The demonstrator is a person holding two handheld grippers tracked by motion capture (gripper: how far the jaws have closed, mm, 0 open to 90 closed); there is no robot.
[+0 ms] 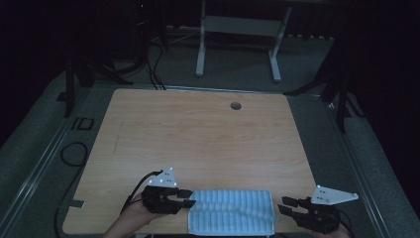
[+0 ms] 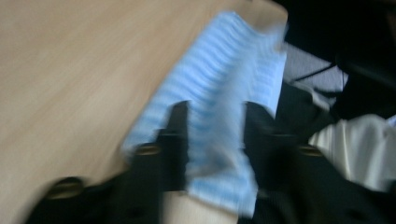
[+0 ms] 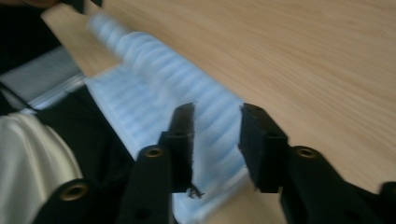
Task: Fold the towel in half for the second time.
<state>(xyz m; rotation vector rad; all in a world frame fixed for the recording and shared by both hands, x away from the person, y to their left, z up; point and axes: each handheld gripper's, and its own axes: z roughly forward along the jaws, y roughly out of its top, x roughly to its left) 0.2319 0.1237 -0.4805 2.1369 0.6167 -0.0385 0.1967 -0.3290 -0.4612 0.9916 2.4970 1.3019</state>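
Note:
A light blue striped cloth [image 1: 232, 212], folded into a long band, lies along the front edge of the wooden table [image 1: 198, 134]. My left gripper [image 1: 187, 197] is at the cloth's left end with its jaws apart. In the left gripper view the cloth [image 2: 233, 60] runs between and beyond the jaws of that gripper [image 2: 215, 107], and the pads are not pressing on it. My right gripper [image 1: 283, 205] sits just off the cloth's right end, open. In the right gripper view the cloth [image 3: 159, 65] stretches away past the spread jaws of that gripper [image 3: 217, 112].
A round cable hole [image 1: 236, 105] is in the table near its far edge. A white frame stand [image 1: 237, 29] is on the floor behind the table. Black cables [image 1: 74, 153] loop on the floor at the left. The cloth's near side hangs slightly over the table's front edge.

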